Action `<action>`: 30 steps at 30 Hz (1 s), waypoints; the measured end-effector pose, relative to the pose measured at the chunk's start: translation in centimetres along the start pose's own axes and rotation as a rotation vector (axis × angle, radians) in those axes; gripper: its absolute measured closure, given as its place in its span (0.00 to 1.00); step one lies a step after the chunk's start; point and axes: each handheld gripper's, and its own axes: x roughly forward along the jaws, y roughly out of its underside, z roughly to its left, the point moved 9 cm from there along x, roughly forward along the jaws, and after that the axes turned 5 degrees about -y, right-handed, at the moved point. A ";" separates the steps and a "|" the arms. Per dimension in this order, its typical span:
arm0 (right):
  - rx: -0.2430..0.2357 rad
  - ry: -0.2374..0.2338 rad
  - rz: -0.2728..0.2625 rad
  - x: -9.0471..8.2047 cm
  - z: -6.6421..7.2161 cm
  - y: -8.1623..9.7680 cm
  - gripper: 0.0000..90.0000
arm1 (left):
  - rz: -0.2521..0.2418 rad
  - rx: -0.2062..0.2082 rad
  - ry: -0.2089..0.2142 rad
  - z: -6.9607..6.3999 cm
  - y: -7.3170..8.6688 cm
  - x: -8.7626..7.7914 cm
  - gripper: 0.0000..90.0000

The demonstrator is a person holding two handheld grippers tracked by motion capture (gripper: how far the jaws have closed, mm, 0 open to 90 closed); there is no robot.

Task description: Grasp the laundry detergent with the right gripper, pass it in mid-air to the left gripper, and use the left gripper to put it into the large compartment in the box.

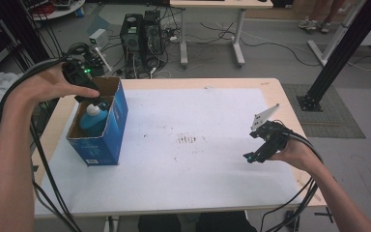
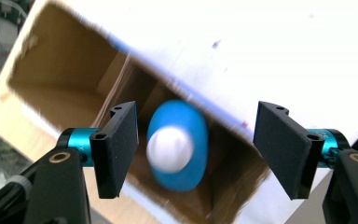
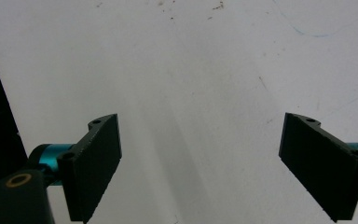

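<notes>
Blue plastic bottle with white cap (image 1: 92,121): standing inside the open blue cardboard box (image 1: 107,140).
Left hand-held gripper (image 2: 196,140): hovering above the box, jaws apart, gripping nothing.
Right hand-held gripper (image 3: 200,163): resting well right of the box over the white tabletop (image 1: 198,159), jaws wide apart, gripping nothing.

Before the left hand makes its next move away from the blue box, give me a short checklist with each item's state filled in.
1. Bottle inside the box: ok, the blue bottle with the white cap stands in the near compartment.
2. Left gripper free of the bottle: ok, the pads stand apart on either side of it, with gaps showing.
3. Left gripper above the box rim: ok, in the high view it hangs over the opening.
4. Box standing upright on the table: ok.
5. Right gripper empty: ok, jaws wide, bare table between them.
6. Bottle cap tight: cannot tell, the picture is blurred.
</notes>
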 end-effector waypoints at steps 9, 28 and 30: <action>0.005 0.008 -0.001 -0.3 0.0 -0.1 0.13 | -0.028 0.109 0.041 -3.0 -4.2 -0.1 0.34; 0.009 0.015 0.000 -0.6 -0.1 -0.2 0.13 | -0.065 0.211 0.151 -10.0 -9.7 5.5 0.21; 0.015 0.019 0.001 -0.6 -0.1 -0.2 0.13 | -0.064 0.216 0.165 -10.7 -9.9 6.1 0.21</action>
